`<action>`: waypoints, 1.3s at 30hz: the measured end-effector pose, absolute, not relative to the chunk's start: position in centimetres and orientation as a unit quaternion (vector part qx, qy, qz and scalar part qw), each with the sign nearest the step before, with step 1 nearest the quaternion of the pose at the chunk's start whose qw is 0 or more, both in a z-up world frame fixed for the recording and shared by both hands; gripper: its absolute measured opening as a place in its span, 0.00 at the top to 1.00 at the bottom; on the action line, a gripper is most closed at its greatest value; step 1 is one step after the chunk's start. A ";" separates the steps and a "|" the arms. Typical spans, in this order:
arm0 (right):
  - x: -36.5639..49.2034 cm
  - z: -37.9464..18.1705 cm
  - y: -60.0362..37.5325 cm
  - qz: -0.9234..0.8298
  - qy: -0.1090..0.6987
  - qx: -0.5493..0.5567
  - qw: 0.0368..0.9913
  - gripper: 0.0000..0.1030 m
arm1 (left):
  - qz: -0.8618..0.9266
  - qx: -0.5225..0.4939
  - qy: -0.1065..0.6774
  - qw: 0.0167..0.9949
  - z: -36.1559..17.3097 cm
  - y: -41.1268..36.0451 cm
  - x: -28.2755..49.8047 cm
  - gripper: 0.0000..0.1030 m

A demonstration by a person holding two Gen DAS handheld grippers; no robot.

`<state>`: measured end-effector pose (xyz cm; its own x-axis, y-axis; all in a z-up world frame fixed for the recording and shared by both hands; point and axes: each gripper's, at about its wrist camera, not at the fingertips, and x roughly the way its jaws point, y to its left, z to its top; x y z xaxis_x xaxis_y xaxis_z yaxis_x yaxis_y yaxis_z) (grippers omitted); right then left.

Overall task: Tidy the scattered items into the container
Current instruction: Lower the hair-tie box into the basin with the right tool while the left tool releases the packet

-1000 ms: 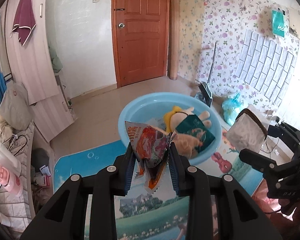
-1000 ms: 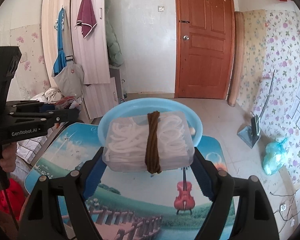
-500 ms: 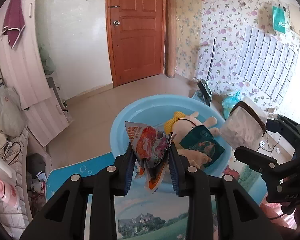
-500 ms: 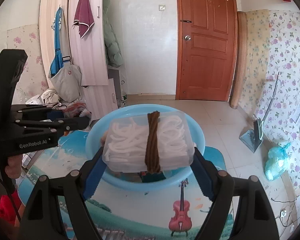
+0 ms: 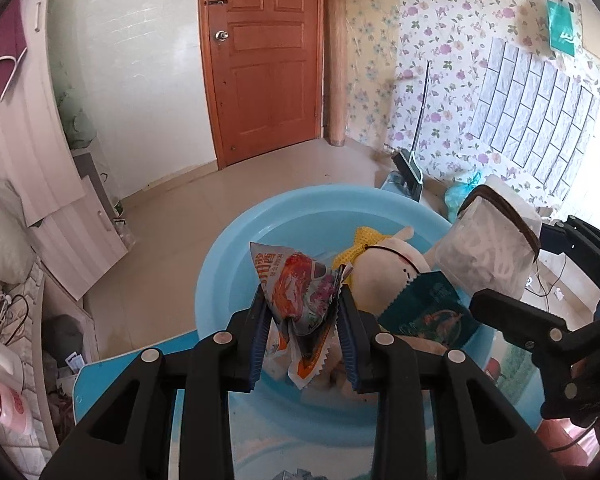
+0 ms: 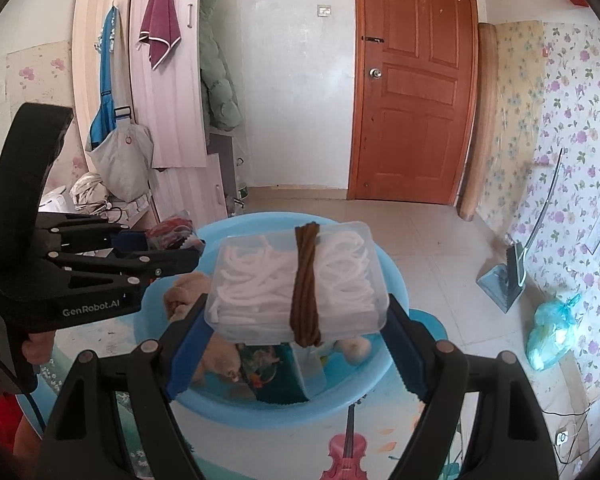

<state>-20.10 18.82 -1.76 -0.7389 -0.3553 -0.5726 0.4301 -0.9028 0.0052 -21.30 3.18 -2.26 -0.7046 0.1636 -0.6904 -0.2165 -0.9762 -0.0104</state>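
My left gripper is shut on a red and orange snack packet, held above the near side of the light blue basin. My right gripper is shut on a clear plastic box of white cord with a brown band round it, held over the basin. In the basin lie a cream plush toy with a yellow bow, a dark green packet and a tan plush. The left wrist view shows the box at right, over the basin's right rim.
The basin stands on a low table with a blue picture top. Beyond are a tiled floor, a brown door, a dustpan, a blue plastic bag and cupboards at left.
Both grippers have moved forward with their loads, from over the table to over the basin. The basin now fills more of each view.
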 end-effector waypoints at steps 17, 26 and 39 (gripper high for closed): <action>-22.9 -2.8 17.9 -0.925 0.061 0.303 0.220 0.21 | 0.911 -0.388 0.032 0.132 -4.3 3.2 -24.1 0.65; -23.4 -2.8 17.3 -0.924 0.060 0.307 0.220 0.21 | 0.925 -0.347 0.038 0.148 -3.3 3.0 -23.0 0.30; -23.5 -2.0 16.0 -0.925 0.051 0.311 0.214 0.20 | 0.931 -0.342 0.015 0.123 -3.0 0.3 -21.9 0.18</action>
<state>-23.53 16.01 -2.00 -0.7152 -0.3642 -0.5965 0.4274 -0.9032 0.0389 -21.88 0.33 -2.96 -0.7350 0.2193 -0.6416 -0.2400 -0.9691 -0.0563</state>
